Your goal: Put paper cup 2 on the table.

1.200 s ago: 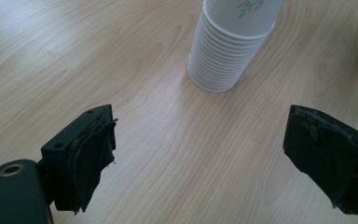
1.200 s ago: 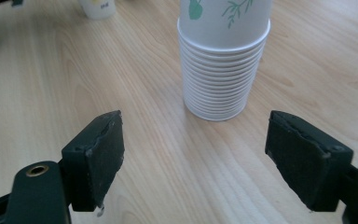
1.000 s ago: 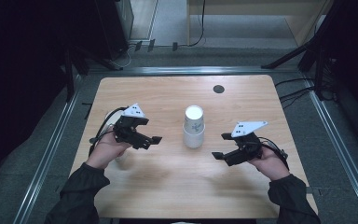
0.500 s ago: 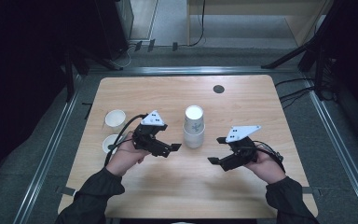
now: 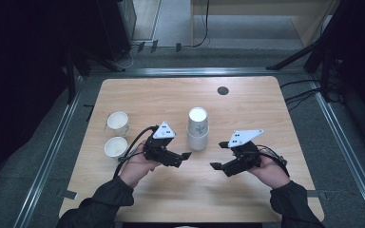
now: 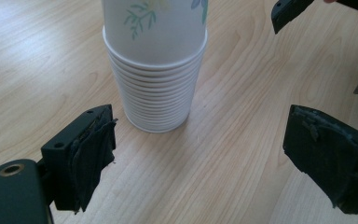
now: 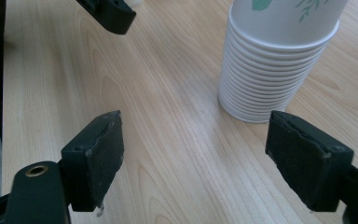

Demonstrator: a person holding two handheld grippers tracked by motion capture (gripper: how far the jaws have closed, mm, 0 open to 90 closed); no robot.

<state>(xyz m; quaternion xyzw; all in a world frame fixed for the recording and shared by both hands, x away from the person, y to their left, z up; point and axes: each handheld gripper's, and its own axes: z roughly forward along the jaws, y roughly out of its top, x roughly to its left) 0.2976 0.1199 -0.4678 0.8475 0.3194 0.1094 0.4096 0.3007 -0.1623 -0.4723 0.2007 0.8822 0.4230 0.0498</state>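
At the middle of the table (image 5: pixel 266 199) stands the stack of paper cups (image 5: pixel 197 129), upright, with the left gripper (image 5: pixel 184 156) just beside its base and the right gripper (image 5: pixel 217 166) near its other side. Both grippers have their jaws spread wide and hold nothing. Two single cups (image 5: pixel 117 122) stand apart at the left. Risk: a grip on the nested rims low down would likely lift several cups together, or a sideways push could tip the stack. The stack's top is cut off in both gripper views.
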